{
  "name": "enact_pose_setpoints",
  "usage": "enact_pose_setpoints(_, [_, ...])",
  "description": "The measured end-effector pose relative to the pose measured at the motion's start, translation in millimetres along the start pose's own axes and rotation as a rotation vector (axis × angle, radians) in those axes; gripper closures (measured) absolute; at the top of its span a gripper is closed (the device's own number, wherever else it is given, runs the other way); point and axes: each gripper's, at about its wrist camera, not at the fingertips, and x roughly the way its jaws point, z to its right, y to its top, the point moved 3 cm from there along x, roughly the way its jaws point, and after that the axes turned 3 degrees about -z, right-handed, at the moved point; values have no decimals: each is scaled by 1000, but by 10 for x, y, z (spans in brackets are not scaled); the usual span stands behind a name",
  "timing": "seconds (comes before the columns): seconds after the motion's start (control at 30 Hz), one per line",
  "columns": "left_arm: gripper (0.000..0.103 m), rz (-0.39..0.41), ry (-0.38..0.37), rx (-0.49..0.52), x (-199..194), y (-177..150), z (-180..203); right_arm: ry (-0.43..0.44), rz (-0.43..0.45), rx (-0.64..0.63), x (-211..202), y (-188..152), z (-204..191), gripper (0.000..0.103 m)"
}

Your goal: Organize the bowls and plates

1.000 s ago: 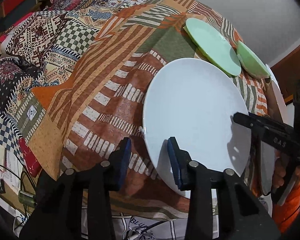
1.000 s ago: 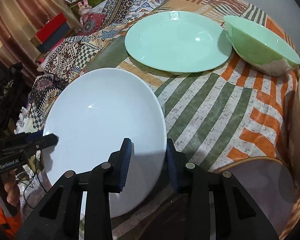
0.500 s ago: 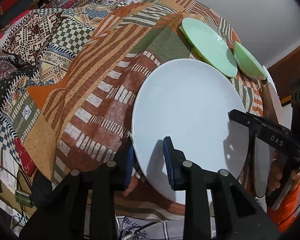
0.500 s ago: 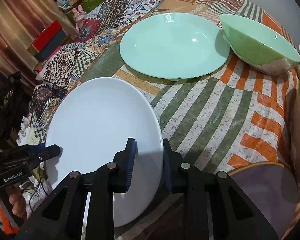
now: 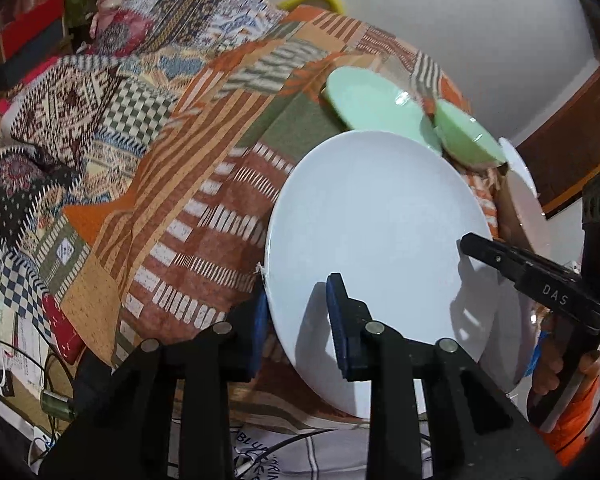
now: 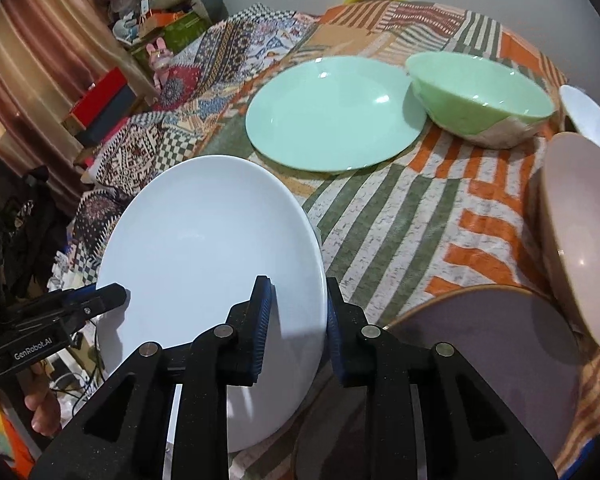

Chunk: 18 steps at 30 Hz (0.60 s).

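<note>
A large white plate (image 5: pixel 380 220) hangs tilted above the patchwork tablecloth (image 6: pixel 420 216), held from both sides. My left gripper (image 5: pixel 298 292) is shut on its left rim, one pad on top and one beneath. My right gripper (image 6: pixel 298 286) is shut on the opposite rim of the same white plate (image 6: pixel 204 240). Farther back on the cloth lie a mint plate (image 6: pixel 332 116) and a green bowl (image 6: pixel 480 96), which leans on that plate's edge.
A mauve plate (image 6: pixel 492 340) lies near the right gripper, with a pink bowl (image 6: pixel 584 232) tilted on its far side. A white bowl (image 6: pixel 592 116) sits at the right edge. Clutter and boxes (image 6: pixel 100 100) stand beyond the table's left side.
Both grippers have closed onto the white plate's rims. The plate has risen off the cloth and now shows more of the table and room behind it.
</note>
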Motion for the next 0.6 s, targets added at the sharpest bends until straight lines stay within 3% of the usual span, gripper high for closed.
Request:
enact_pose_setpoints(0.3, [75,62,-22,73,-244,70,332,-7,79,37,-373,-89,109,79])
enact_pose_setpoints(0.6, [75,71,-66,136,-324,20,678,-35,132,81,-696,-247,312,79])
